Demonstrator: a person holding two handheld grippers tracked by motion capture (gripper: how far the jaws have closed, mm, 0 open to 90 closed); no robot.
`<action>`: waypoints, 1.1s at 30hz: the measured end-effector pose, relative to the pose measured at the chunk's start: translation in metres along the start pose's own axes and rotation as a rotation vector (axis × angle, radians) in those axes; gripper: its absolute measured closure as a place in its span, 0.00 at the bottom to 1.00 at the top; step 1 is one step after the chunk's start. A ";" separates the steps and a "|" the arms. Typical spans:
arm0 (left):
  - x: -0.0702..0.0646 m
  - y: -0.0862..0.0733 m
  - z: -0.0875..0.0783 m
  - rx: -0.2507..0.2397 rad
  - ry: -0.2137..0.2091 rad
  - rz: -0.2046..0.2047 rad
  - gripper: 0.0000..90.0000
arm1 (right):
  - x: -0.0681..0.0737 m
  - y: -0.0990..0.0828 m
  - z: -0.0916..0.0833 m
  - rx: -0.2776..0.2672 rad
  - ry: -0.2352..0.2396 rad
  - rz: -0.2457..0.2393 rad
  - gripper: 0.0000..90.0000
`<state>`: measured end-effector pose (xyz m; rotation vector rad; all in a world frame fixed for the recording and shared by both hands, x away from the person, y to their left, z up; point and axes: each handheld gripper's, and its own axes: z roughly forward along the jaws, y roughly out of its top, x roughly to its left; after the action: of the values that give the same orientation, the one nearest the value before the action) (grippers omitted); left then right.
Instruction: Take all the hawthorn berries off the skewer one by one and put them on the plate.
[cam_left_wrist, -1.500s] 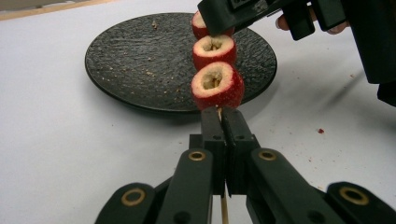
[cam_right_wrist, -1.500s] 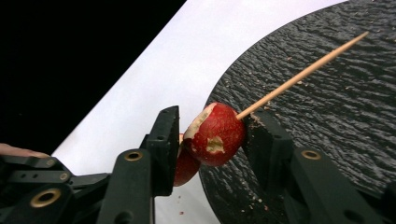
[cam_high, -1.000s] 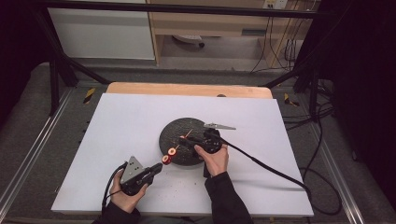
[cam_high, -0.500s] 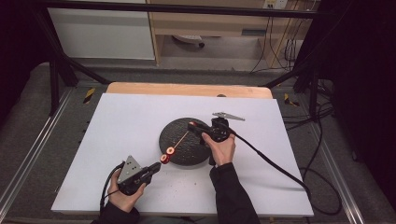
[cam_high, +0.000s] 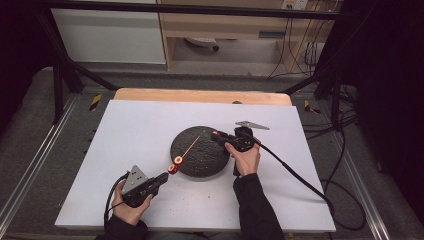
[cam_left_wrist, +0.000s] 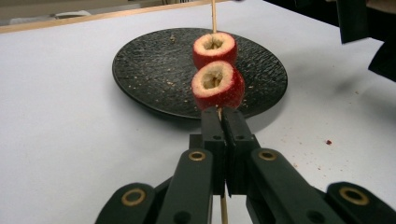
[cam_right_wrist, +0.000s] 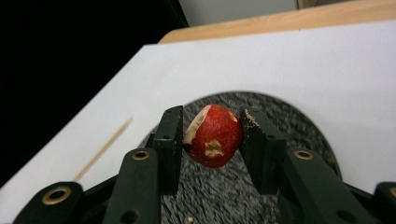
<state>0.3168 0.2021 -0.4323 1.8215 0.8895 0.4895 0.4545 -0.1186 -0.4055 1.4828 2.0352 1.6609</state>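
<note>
While the left tongs clamp the skewer with two fruit pieces over the black plate on the bench, the right tongs grip a third red fruit; threading seems underway, and next calls for aligning fruit with the tip

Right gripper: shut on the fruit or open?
Shut on it. In the right gripper view both pads press the red fruit, held above the black plate.

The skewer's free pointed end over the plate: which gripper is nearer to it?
Right. The right gripper, holding a red fruit, sits beside the skewer tip over the plate; the left gripper clamps the opposite end.
</note>
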 end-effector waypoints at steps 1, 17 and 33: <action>0.001 0.000 0.000 0.002 0.002 0.002 0.98 | -0.001 -0.004 0.002 0.016 0.000 -0.009 0.69; 0.003 -0.001 0.002 0.009 0.002 -0.008 0.98 | -0.001 -0.049 0.028 0.179 -0.014 -0.103 0.69; 0.002 -0.001 0.003 0.012 -0.002 -0.005 0.98 | 0.016 -0.035 -0.001 0.117 0.027 -0.154 0.28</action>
<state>0.3197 0.2024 -0.4341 1.8300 0.8970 0.4802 0.4253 -0.1047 -0.4263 1.3049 2.2338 1.5357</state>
